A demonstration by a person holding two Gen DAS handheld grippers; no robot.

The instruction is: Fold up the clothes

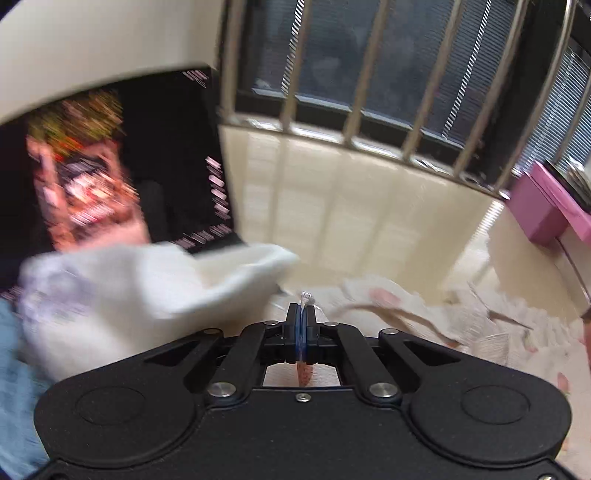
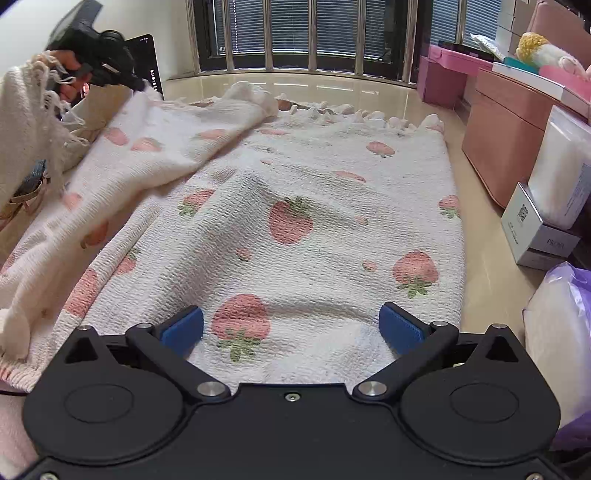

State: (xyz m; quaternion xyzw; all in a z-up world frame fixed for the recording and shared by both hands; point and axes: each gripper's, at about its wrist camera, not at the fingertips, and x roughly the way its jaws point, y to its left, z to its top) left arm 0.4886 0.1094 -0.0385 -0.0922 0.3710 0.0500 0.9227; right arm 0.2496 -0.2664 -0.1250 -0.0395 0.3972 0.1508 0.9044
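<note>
A white knitted cloth with pink strawberry print (image 2: 295,229) lies spread on the shiny cream floor. My right gripper (image 2: 291,326) is open, low over the cloth's near edge, its blue pads (image 2: 184,325) either side of a strawberry. My left gripper (image 1: 304,325) is shut on the cloth's edge, with fabric pinched between the blue pads. In the right wrist view the left gripper (image 2: 99,55) shows at the far left, lifting the cloth's left side (image 2: 122,162) up and over. The left wrist view is blurred; the rest of the cloth (image 1: 461,314) shows to the right there.
A barred window (image 2: 314,33) runs along the far wall. Pink boxes and drawers (image 2: 509,122) and white boxes (image 2: 546,221) line the right side. A plastic bag (image 2: 561,314) lies near right. A dark screen (image 1: 129,166) leans at the left.
</note>
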